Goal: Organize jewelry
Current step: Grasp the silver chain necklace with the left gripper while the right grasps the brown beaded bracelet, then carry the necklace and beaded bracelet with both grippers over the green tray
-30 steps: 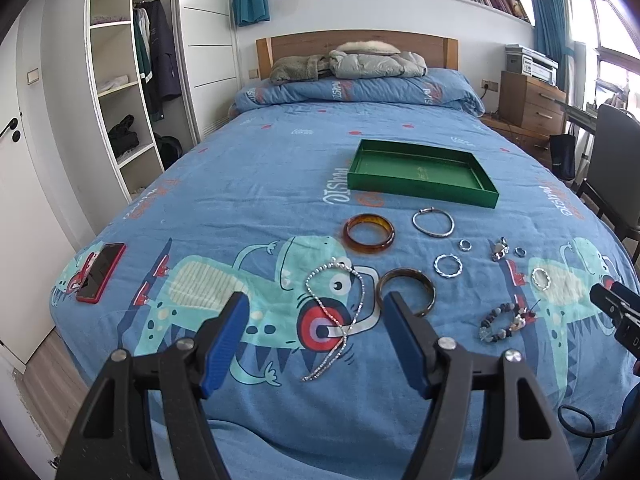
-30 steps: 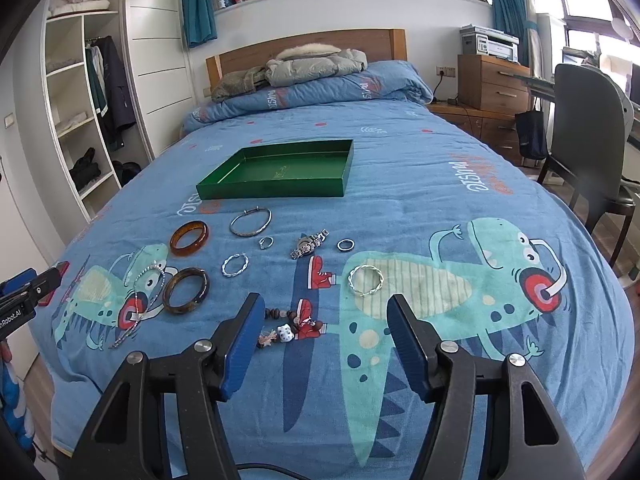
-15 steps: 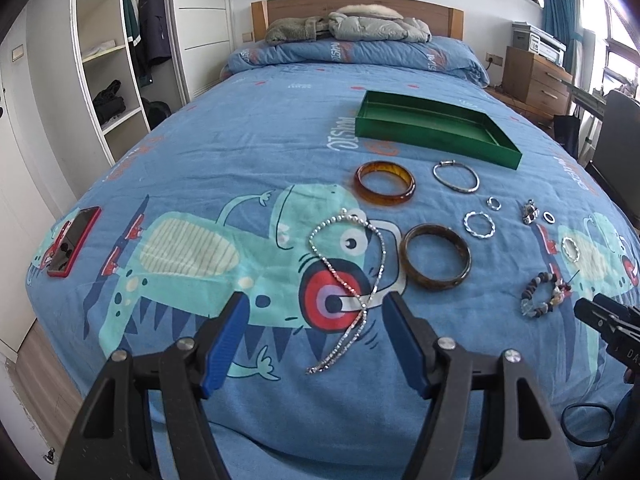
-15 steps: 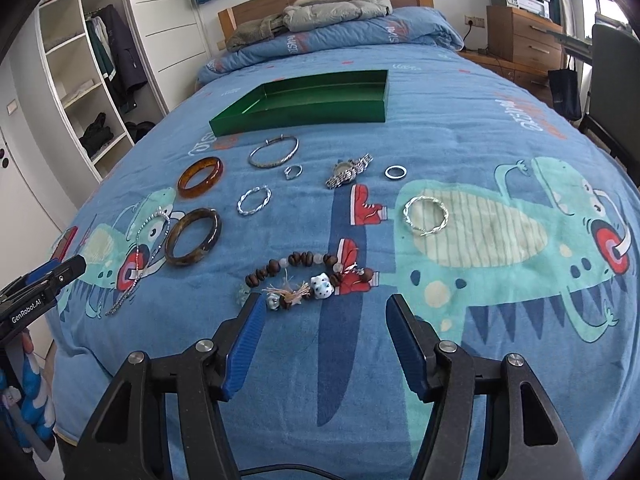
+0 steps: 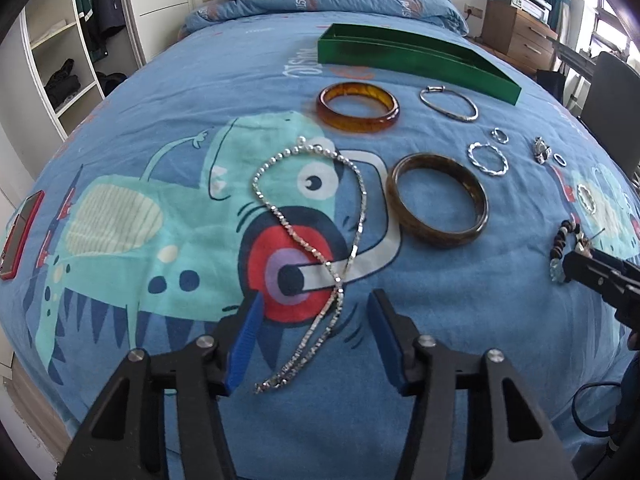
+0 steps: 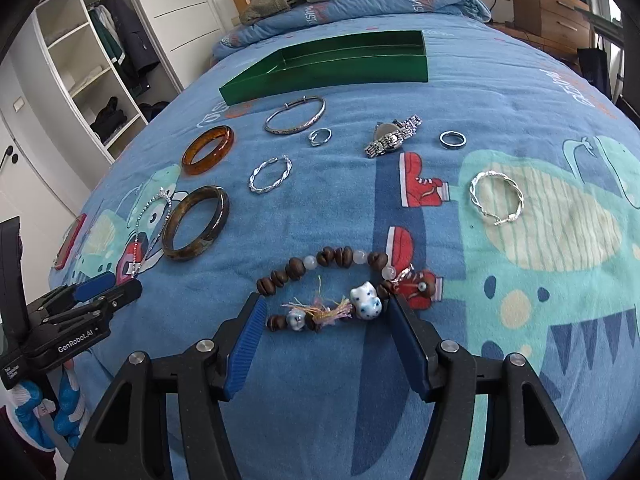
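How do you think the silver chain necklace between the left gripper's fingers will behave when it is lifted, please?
The silver chain necklace lies in loose, crossed loops, so it will probably hang limp and swing. Its fine links look light and smooth, so it may slip from the open left gripper unless both strands are pinched.

The red phone (image 5: 18,236) is cut by the left-wrist picture's left edge. The right tongs (image 5: 600,276) cover part of the beaded bracelet (image 5: 562,240). The green tray (image 5: 408,62) floor is hidden behind its wall.
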Action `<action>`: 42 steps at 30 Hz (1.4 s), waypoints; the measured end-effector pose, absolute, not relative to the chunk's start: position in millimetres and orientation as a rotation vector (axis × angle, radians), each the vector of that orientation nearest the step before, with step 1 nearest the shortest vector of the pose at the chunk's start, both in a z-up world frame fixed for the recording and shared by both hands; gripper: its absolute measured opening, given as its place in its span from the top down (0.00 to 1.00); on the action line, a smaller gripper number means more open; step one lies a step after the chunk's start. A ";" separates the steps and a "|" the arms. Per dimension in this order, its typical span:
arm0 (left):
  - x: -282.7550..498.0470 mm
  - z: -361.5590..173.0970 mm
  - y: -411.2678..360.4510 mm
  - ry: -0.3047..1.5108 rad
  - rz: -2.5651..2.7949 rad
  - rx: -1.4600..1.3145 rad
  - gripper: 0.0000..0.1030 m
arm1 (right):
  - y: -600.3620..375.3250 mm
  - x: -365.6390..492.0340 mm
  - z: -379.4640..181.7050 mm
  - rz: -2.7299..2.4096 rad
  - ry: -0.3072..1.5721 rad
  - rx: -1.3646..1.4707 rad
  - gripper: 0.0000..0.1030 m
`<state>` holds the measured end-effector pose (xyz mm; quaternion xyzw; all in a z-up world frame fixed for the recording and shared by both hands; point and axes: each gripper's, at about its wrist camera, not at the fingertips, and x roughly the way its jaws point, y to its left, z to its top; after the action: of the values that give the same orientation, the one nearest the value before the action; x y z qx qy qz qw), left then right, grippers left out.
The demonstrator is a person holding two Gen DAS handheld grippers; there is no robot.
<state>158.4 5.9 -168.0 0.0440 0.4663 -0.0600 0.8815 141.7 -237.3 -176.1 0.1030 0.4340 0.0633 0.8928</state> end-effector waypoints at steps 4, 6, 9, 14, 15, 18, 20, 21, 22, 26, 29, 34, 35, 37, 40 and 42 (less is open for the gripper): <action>165.3 -167.2 0.3 0.960 -0.138 0.108 0.78 | -228.2 154.8 -177.3 0.124 0.885 0.145 0.63; 169.2 -167.4 -0.1 0.964 -0.140 0.100 0.92 | -228.8 158.7 -178.9 0.109 0.877 0.126 0.83; 171.3 -166.1 2.6 0.962 -0.152 0.084 0.96 | -234.7 159.9 -178.0 0.123 0.873 0.153 0.83; 166.6 -150.4 12.7 0.927 -0.154 0.055 0.97 | -235.2 148.2 -168.8 0.144 0.852 0.149 0.83; 164.3 -145.1 14.6 0.913 -0.153 0.054 0.97 | -235.2 144.9 -164.8 0.148 0.842 0.149 0.83; 158.5 -126.3 19.9 0.873 -0.154 0.042 0.97 | -235.2 134.8 -149.6 0.157 0.805 0.142 0.83; 155.9 -113.4 21.6 0.848 -0.152 0.039 0.97 | -236.0 128.7 -136.6 0.161 0.773 0.140 0.83; 155.1 -106.9 22.7 0.839 -0.157 0.033 0.97 | -236.9 126.1 -130.1 0.162 0.758 0.139 0.83; 154.7 -100.6 23.4 0.830 -0.163 0.027 0.97 | -237.6 124.2 -123.6 0.165 0.745 0.139 0.83; 158.5 -76.3 20.4 0.793 -0.193 0.006 0.98 | -241.4 121.4 -96.9 0.166 0.690 0.125 0.83; 169.1 -58.7 14.9 0.769 -0.221 -0.010 0.98 | -248.5 126.3 -78.4 0.157 0.651 0.120 0.83; 206.4 -20.6 -1.8 0.717 -0.292 -0.035 0.98 | -264.6 158.4 -41.5 0.142 0.572 0.116 0.83; 217.8 -12.4 -6.9 0.706 -0.309 -0.042 0.98 | -267.8 169.0 -33.6 0.142 0.556 0.118 0.83; 243.6 1.8 -19.2 0.688 -0.337 -0.050 0.98 | -273.7 193.2 -19.5 0.136 0.527 0.116 0.83; 287.9 14.6 -42.0 0.675 -0.374 -0.063 0.98 | -280.0 237.0 -6.8 0.129 0.508 0.122 0.83; 319.8 18.1 -59.5 0.676 -0.385 -0.059 0.98 | -281.9 267.7 -4.2 0.127 0.503 0.124 0.83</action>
<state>319.8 -59.5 18.1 -0.0289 0.3293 -0.1875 0.9249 267.7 -281.9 -4.2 0.0614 0.2487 0.0628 0.9646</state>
